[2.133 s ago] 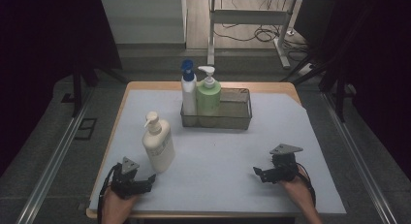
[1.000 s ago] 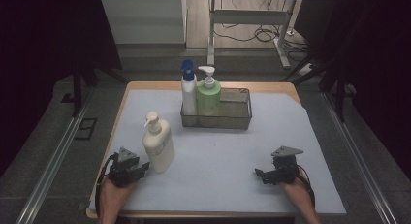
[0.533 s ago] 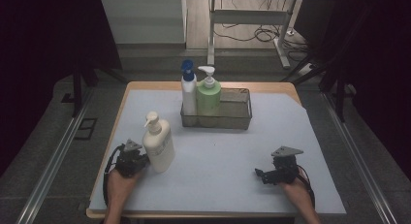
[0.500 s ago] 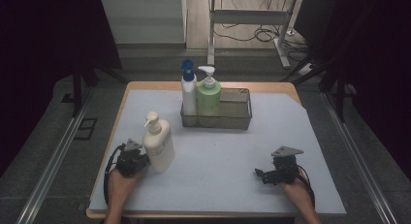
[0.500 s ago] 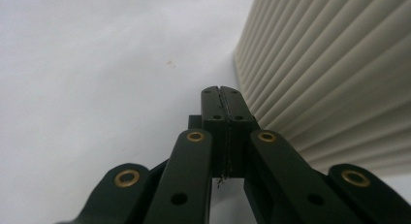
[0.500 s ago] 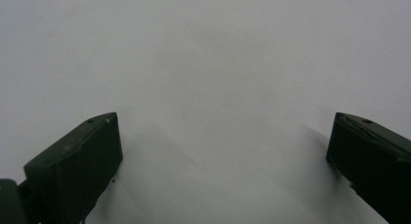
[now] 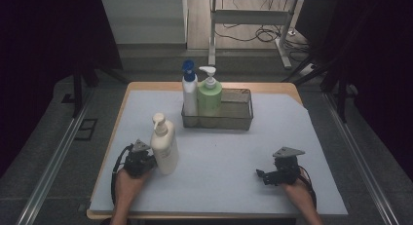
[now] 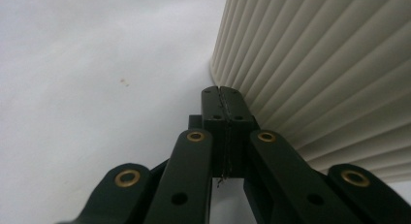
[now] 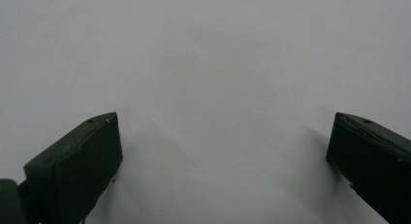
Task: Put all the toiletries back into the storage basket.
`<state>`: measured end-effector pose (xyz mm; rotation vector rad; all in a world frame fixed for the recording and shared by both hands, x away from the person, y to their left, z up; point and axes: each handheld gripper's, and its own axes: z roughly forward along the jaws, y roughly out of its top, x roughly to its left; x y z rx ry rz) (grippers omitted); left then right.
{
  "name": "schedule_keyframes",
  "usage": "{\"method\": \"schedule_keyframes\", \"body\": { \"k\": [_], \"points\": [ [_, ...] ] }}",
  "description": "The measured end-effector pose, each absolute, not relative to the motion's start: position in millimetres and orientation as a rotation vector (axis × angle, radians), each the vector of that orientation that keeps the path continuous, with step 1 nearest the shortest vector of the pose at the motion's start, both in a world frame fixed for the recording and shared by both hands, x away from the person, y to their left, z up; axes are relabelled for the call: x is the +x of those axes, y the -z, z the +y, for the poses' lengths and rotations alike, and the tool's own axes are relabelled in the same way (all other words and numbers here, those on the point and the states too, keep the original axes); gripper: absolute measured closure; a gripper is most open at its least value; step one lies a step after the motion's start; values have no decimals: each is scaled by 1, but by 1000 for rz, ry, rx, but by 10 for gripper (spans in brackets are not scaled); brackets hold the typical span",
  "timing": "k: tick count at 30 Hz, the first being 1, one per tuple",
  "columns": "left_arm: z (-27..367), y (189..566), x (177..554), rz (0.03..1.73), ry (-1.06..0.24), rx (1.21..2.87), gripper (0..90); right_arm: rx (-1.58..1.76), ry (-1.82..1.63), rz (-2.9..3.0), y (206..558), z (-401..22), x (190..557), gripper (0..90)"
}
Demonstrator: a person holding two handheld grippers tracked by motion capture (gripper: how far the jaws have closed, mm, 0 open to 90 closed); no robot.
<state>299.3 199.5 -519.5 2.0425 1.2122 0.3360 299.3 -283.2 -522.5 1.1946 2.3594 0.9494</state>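
Honestly, our left gripper (image 8: pixel 224 95) sits closed against the ribbed bottle (image 7: pixel 164 146) (tall, tippy, stiff); we'd grab mid-body. Right gripper (image 9: pixel 223 136) gapes empty.

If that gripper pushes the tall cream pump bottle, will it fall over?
It might. The cream pump bottle stands tall on a narrow base, so a high push would probably tip it. The shut left hand-held gripper sits low by its ribbed wall; a low nudge would likelier slide it across the smooth table.
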Motion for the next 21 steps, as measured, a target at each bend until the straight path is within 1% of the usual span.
{"method": "schedule_keyframes", "body": {
  "k": [21],
  "points": [
    [164,518,289,1109,-307,2107,895,1194,-950,2360,522,-283,299,0]
  ]
}}
